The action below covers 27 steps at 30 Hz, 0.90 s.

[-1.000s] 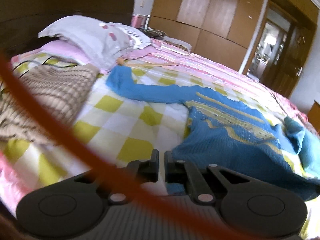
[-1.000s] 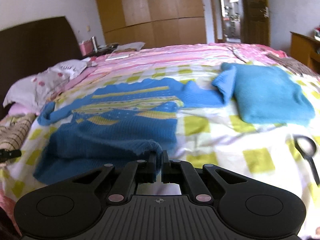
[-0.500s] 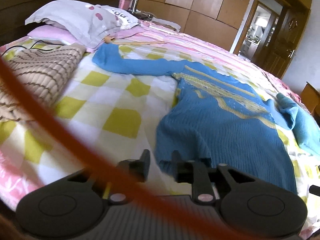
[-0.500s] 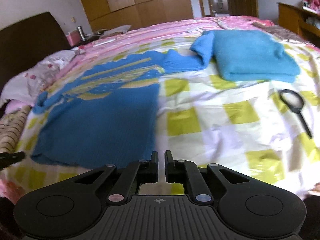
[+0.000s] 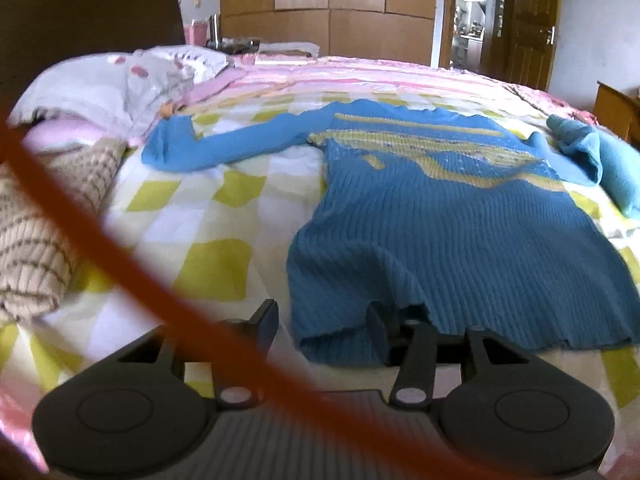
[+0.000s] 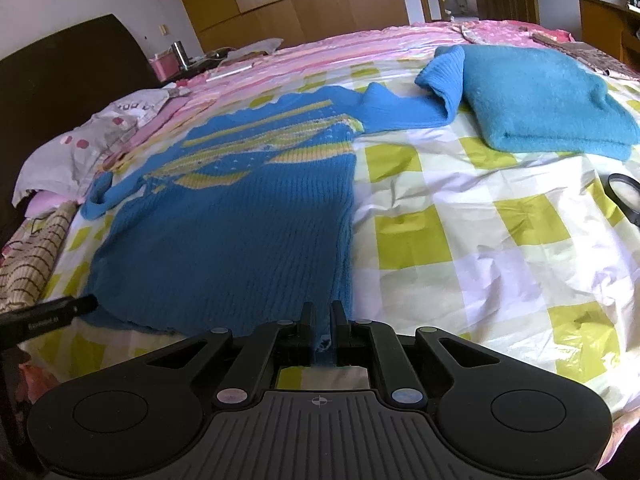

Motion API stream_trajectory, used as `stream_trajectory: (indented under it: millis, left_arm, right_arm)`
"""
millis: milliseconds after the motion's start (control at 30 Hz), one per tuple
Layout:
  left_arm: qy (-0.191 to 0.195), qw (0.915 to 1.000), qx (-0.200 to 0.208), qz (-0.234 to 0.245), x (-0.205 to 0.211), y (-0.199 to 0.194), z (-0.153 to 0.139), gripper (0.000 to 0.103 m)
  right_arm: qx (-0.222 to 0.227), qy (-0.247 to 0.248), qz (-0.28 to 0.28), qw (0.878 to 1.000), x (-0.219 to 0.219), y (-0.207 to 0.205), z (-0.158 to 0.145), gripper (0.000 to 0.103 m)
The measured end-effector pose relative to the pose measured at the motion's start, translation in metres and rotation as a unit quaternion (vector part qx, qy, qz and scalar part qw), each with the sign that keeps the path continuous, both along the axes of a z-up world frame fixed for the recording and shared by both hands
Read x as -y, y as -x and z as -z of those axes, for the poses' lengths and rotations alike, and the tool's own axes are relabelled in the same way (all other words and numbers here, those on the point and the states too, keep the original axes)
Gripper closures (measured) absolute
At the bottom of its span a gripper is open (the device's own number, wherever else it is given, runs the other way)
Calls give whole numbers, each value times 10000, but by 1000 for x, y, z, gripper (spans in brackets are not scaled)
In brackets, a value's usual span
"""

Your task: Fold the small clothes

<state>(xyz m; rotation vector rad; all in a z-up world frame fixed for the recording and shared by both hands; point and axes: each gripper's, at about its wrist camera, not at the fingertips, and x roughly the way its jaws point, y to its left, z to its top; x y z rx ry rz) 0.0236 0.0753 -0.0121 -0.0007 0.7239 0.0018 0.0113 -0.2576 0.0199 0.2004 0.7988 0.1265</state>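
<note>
A blue knit sweater (image 5: pixel 440 216) with yellow stripes lies spread flat on the checked bedsheet (image 5: pixel 208 208), sleeves out to both sides; it also shows in the right wrist view (image 6: pixel 240 216). My left gripper (image 5: pixel 322 322) is open at the hem's left corner, and the hem drapes over its right finger (image 5: pixel 378 330). My right gripper (image 6: pixel 321 318) is nearly shut at the hem's right corner, with a bit of the blue hem between its fingers. The left gripper's tip (image 6: pixel 60 308) shows at the left edge of the right wrist view.
A folded light-blue sweater (image 6: pixel 536 92) lies at the right, under one sleeve end. A beige striped garment (image 5: pixel 36 232) and pillows (image 5: pixel 104 88) lie at the left. A magnifying glass (image 6: pixel 624 196) lies at the far right. An orange cable (image 5: pixel 120 272) crosses the left wrist view.
The sweater has been pulled flat toward the near bed edge. My left gripper has opened wide at the hem. My right gripper has come back onto the hem's right corner.
</note>
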Motion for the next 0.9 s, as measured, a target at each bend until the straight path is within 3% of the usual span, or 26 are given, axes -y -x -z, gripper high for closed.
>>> stream_trajectory:
  millis: [67,133,167,200,467,533,600,700,833,900]
  left_arm:
    - [-195,9998,-69,-75,0,-1,1,53]
    - [-125,9996,-177,-183,-6,-2,2,68]
    - [-49,9995,-207,-218,-10,-3,2,82]
    - [24,9995,-196,-252,-13,-2,2,85]
    - [469,9986,-128,-189,-23,3,-12,85]
    - [666,9974,-208,-157,-22,0,-11,76]
    - [616,9978,-194,-149,-18,-3,-9,52]
    - [446,9988,-163,-134,-13,-9,-5,43]
    - [244,9992,-309,-59,-6,-17,2,45]
    - [144,9991,-380,-117,-5,-18,4,72]
  right_arm:
    - [-24,28,-5,10000,-1,-1,1,92]
    - [-36,52,-7,10000,0,-3,2,92]
    - [-35,65,-3,10000,0,-3,3,91]
    - [-42,76,2,10000,0,-5,4,90]
    - [-68,107,26,9999,-1,-10,7,88]
    - [-97,91,38,9999,-1,-13,8,88]
    - [-131,81,56,9999,-2,-15,10,88]
    - [-122,138,57,9998,-4,-16,11,74]
    - [-192,205,-26,9996,-7,-21,15,69]
    - [-256,223,-34,9994,-9,-25,17,69]
